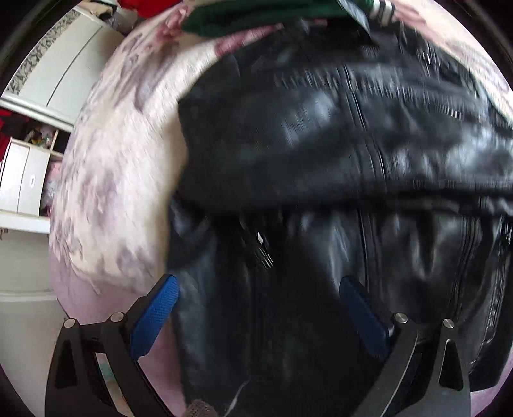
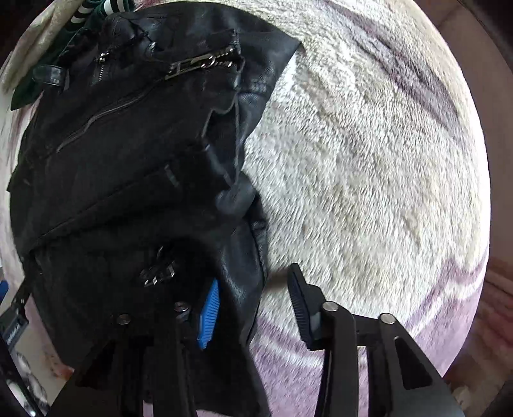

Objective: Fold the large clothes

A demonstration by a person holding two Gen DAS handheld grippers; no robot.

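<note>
Black leather jacket (image 1: 320, 154) lies on a fuzzy pink-and-white blanket (image 1: 121, 179), bunched and partly folded over itself; in the right wrist view the jacket (image 2: 128, 154) fills the left half of the frame, w/ a silver zipper (image 2: 202, 65) near its top edge and a cluster of metal snaps (image 2: 157, 272) lower down; blanket (image 2: 368, 160) bare to the right of it.

Left gripper (image 1: 259, 295) — blue pads spread wide, nothing pinched; left pad (image 1: 154, 314) sits at the jacket's left edge over the blanket, right pad (image 1: 362, 314) over the leather; view is motion-blurred, so contact w/ the fabric can't be told.

Right gripper (image 2: 253, 288) also spread; a flap of the jacket's edge hangs between its fingers; blue left pad (image 2: 210, 314) against the leather, dark right finger (image 2: 301, 298) apart from it over the blanket.

Beyond the jacket: green garment (image 1: 256, 16) w/ striped trim at the far end of the blanket; white cabinet (image 1: 61, 73) and shelves (image 1: 29, 179) off to the left in the left wrist view.
</note>
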